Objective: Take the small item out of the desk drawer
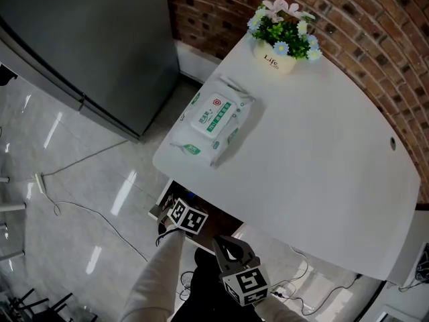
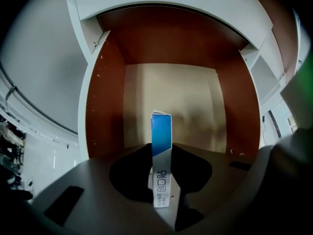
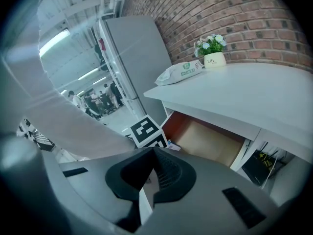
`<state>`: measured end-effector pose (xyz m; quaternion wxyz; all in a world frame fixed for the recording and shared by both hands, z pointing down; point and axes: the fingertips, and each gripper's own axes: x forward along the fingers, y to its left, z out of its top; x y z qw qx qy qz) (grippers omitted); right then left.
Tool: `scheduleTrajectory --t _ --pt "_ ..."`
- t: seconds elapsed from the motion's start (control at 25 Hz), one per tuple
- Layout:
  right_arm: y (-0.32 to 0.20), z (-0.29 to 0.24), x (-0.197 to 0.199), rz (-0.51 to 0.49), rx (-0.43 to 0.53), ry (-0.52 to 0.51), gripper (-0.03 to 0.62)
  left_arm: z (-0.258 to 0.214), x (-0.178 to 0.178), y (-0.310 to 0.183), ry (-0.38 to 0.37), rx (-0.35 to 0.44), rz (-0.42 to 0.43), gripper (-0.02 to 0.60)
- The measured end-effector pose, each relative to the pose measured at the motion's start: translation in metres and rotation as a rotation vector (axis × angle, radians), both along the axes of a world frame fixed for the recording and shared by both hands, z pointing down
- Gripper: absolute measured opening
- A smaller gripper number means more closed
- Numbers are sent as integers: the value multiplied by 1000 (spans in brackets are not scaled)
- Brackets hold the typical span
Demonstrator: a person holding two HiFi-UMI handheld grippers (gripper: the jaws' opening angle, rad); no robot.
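White desk (image 1: 322,146) has its drawer (image 2: 103,106) open. Left gripper (image 2: 161,182) squeezes the small box (image 2: 161,131) inside the drawer, not lifted out yet. Right gripper (image 3: 152,180) is closed and empty.

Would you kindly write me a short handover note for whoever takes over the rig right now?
Left tongs: shut on the small blue-and-white box, which stands on edge inside the open drawer.
Right tongs: shut, nothing between them, held outside the drawer, in front of the desk.
Done: the drawer is open and the box is gripped.
Left: lift the box out of the drawer.
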<state>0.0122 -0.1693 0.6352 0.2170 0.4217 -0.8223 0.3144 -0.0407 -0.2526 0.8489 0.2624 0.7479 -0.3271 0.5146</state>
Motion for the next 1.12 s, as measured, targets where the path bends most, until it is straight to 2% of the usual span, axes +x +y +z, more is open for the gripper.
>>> scheduleTrajectory --t 0.04,0.2,0.48,0.84,1.12 --pt "0 0 1 0 1 1 26 -1 0 -1 -3 6 1 87" --pt "3 1 2 -3 6 9 26 -14 1 -1 6 23 12 80" --pt "2 -10 2 24 20 2 26 -83 2 -2 58 149 29 77" --pt "8 -34 -1 14 86 12 26 -141 -11 38 109 197 -35 77" --pt "15 -59 -2 2 144 21 26 -201 -25 56 173 280 -112 77"
